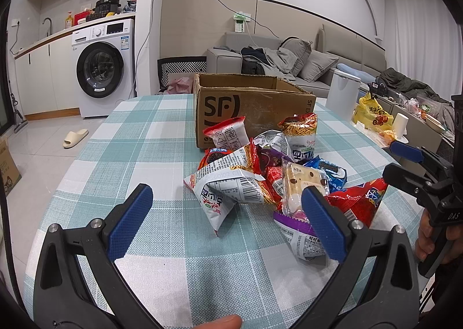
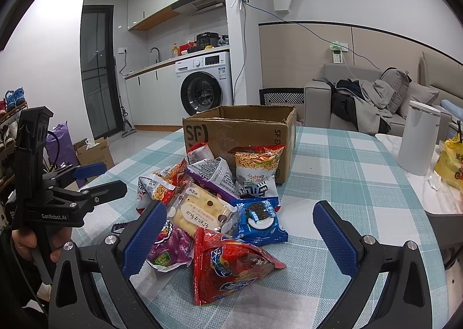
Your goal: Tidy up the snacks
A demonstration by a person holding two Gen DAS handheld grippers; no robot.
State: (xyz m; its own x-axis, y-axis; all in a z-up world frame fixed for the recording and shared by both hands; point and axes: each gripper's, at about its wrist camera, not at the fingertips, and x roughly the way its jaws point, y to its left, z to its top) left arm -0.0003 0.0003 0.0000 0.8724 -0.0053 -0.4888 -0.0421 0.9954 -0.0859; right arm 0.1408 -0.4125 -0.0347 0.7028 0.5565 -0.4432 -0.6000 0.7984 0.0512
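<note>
A heap of snack packets lies on the checked tablecloth in front of an open cardboard box. In the heap are a white noodle bag, a clear biscuit pack, a blue cookie pack, a red chip bag and a purple bag. My left gripper is open just short of the heap, holding nothing. My right gripper is open around the red chip bag without touching it. Each gripper appears at the edge of the other's view, as the right gripper and the left gripper.
A white cylinder appliance and a yellow bag stand at the table's right side. A washing machine and a grey sofa lie beyond the table. A hand grips the left tool's handle.
</note>
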